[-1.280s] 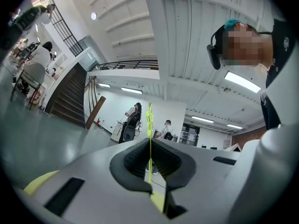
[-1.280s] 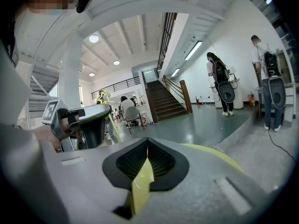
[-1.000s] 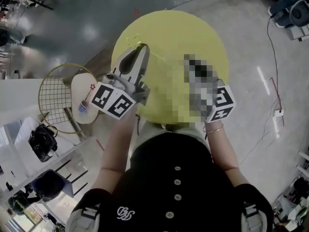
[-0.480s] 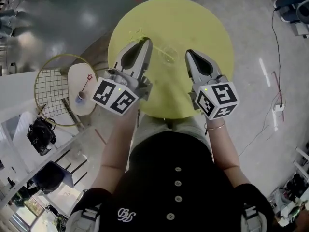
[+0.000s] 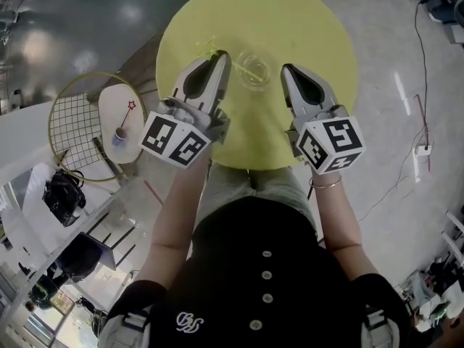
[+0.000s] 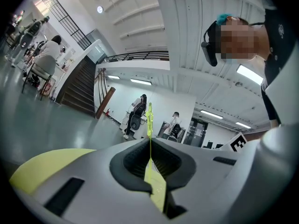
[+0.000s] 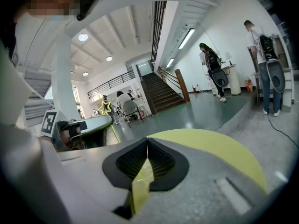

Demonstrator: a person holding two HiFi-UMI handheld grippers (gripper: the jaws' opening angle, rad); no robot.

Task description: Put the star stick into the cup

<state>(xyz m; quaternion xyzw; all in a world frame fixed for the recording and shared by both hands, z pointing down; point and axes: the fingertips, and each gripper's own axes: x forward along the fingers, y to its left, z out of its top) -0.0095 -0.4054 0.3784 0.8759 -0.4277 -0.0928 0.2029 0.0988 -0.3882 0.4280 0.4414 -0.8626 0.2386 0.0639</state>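
Left gripper point(image 5: 220, 55) clamped on thin star stick point(image 6: 149, 120), star end up, over yellow table point(image 5: 312, 27). Clear cup point(image 5: 254, 71) just beside its tip, so probably lining up the drop. Right gripper point(image 5: 288, 69) closed on nothing, seemingly idle.

Bare yellow table point(image 5: 319, 35) surrounds the cup point(image 5: 254, 71).

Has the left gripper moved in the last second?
No, hardly: the left gripper stays over the yellow table's left half; the view shifted instead.
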